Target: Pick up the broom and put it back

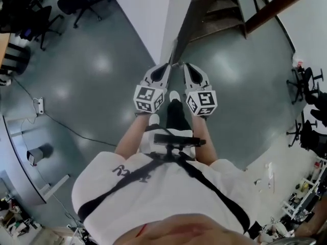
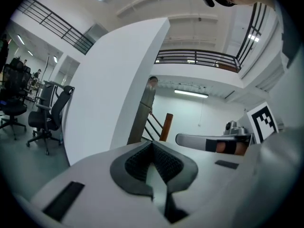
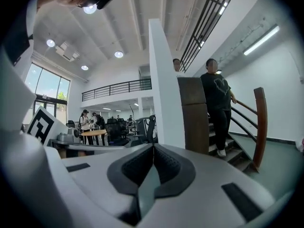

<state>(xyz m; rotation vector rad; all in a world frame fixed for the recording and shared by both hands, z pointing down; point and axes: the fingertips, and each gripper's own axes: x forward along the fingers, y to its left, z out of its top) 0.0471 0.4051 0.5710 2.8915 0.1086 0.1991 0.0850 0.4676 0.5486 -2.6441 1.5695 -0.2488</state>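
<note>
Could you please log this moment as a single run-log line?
left tongs: shut, empty | right tongs: shut, empty | ahead: white wall end, staircase | broom: not in view

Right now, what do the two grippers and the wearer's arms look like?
The left gripper and right gripper are light grey shells whose jaws carry dark ribbed pads. Each bears a white cube with black square markers. The person wears a white short-sleeved shirt under black harness straps.
</note>
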